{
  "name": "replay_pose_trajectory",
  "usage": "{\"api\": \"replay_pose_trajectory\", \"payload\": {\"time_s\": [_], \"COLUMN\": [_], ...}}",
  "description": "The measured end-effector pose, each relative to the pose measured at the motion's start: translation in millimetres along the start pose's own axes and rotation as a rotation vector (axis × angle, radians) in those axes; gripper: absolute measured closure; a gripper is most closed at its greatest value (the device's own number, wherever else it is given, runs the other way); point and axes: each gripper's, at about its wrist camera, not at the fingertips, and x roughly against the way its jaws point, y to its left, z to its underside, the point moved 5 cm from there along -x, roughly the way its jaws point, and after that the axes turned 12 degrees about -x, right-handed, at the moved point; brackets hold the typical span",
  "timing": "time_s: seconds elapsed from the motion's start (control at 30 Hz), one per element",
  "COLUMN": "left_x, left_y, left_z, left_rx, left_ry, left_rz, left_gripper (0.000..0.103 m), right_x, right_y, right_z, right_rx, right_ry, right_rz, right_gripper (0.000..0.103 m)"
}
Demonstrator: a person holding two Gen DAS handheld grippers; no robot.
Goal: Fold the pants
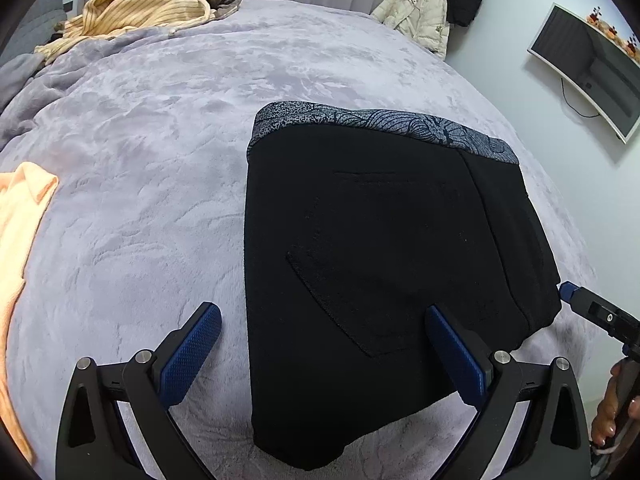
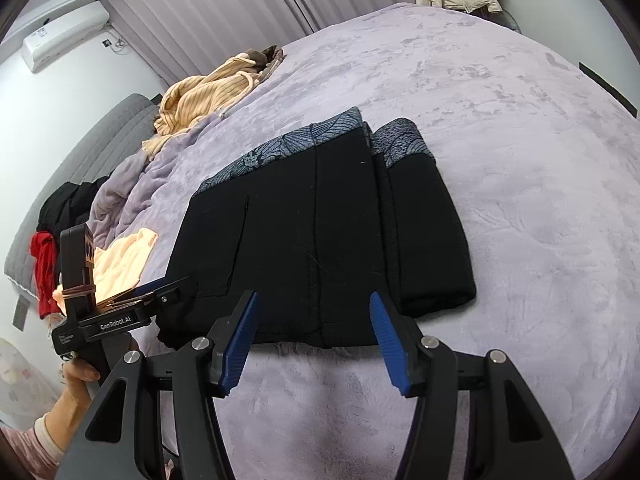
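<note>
The black pants (image 1: 372,264) lie folded into a compact rectangle on the lilac bed cover (image 1: 152,152), their grey patterned waistband (image 1: 380,124) at the far end. My left gripper (image 1: 324,316) is open and empty, hovering over the near left edge of the pants. The pants also show in the right wrist view (image 2: 320,232), with a folded layer along the right side. My right gripper (image 2: 312,300) is open and empty just above their near edge. The right gripper's tip shows in the left wrist view (image 1: 568,290), beside the pants' right corner.
A peach garment (image 1: 20,232) lies at the left. A yellow striped garment (image 1: 144,4) is bunched at the far end of the bed. A cream jacket (image 1: 420,12) hangs by the wall and a monitor (image 1: 588,68) is mounted at the right. Red and black clothes (image 2: 48,248) sit by the grey headboard.
</note>
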Motion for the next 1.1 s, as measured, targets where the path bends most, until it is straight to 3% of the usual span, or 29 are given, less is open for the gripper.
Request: {"api": "replay_pose_trajectory", "payload": {"time_s": [0.1,0.37,0.83,1.1], "left_x": [-1.3,-4.6,-8.7,-12.6], "left_y": [-0.4,-3.0,0.8,7.9], "left_z": [-0.7,-1.6,-1.1,0.7], "left_rx": [0.003,0.006,0.026,0.044], "left_ry": [0.003,0.008,0.011,0.018], "left_rz": [-0.011,-0.028,-0.015,0.022], "left_gripper": [0.001,0.001,0.001,0.0], "right_x": [4.7,1.3,-6.0,7.4], "right_y": [-8.6,-29.7,-42.4,-44.8], "right_z": [-1.5,-6.2,-13.7,-27.7], "right_rx": [-0.023,-0.104,-0.114,-0.102], "right_ry": [-0.006,0.013,0.029,-0.011], "right_rz": [0.011,0.002,0.006,0.025], "right_gripper": [0.035,0.035,0.033,0.028]}}
